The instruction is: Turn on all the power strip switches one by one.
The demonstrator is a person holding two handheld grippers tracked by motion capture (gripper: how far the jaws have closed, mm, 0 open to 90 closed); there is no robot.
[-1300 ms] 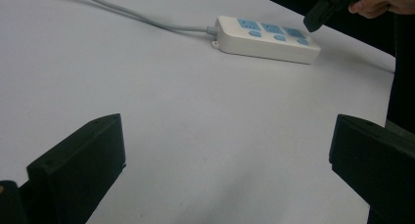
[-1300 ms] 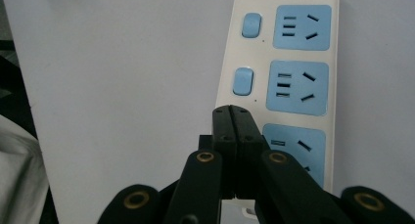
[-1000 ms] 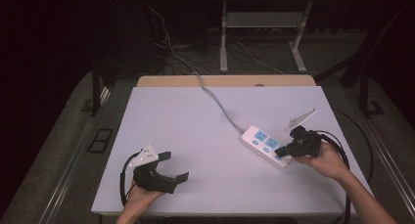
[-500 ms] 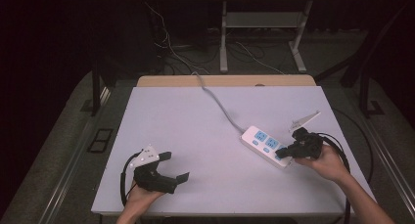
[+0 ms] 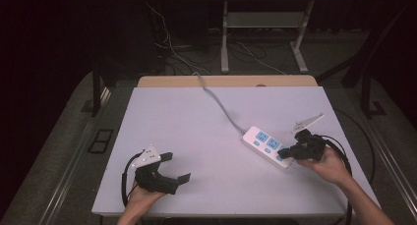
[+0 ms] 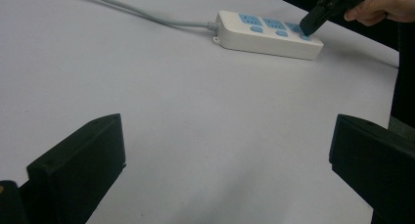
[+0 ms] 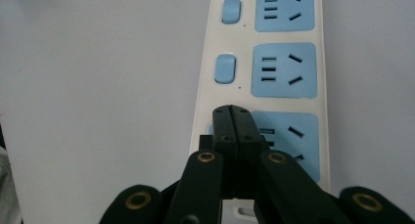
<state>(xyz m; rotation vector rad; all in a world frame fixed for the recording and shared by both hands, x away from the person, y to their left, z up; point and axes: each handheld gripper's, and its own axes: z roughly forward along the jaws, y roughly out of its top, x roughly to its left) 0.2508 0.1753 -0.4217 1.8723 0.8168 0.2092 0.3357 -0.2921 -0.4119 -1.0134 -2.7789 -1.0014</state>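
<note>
- Two grippers are working over the white table (image 5: 196, 117), one in each hand.
- The right gripper (image 5: 288, 153) is pressing its jaws, closed flat together, down on the near-end switch of the power strip (image 5: 263, 143), which is lying at about four o'clock on the table.
- The left gripper (image 5: 173, 168) is resting at seven o'clock, jaws spread wide and holding nothing, well apart from the strip.
- The strip's grey cord (image 5: 221, 105) is running off toward twelve o'clock.

The power strip (image 5: 268, 147) near the worktop's right edge is white, with light-blue socket panels and light-blue switches (image 7: 225, 69), and a pale grey cord (image 5: 219, 101). The worktop (image 5: 196, 131) is plain white with a tan far edge. Both grippers, left (image 5: 169, 171) and right (image 5: 290, 154), are black.
</note>
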